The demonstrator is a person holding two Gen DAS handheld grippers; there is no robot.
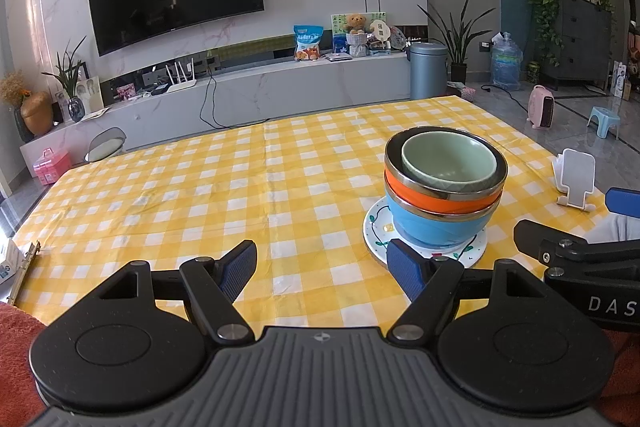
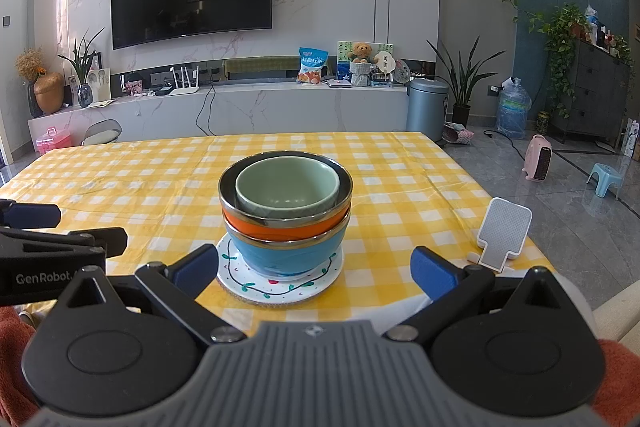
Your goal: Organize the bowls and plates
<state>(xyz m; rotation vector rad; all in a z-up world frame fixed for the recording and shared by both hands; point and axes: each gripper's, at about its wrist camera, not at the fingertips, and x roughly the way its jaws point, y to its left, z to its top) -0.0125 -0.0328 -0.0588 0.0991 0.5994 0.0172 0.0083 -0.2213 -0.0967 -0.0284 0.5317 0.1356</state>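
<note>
A stack stands on the yellow checked table: a green bowl (image 2: 287,189) inside an orange bowl (image 2: 280,227), inside a blue bowl (image 2: 288,253), on a white painted plate (image 2: 276,285). The same stack shows in the left wrist view, with the green bowl (image 1: 449,159), orange bowl (image 1: 436,195), blue bowl (image 1: 436,225) and plate (image 1: 472,251). My right gripper (image 2: 314,273) is open and empty, its fingers just short of the plate on either side. My left gripper (image 1: 322,267) is open and empty, left of the stack, its right finger near the plate's rim.
A white phone stand (image 2: 502,233) sits at the table's right edge; it also shows in the left wrist view (image 1: 576,179). The checked tablecloth (image 1: 200,195) spreads to the left and back. A TV wall and cabinet lie beyond the table.
</note>
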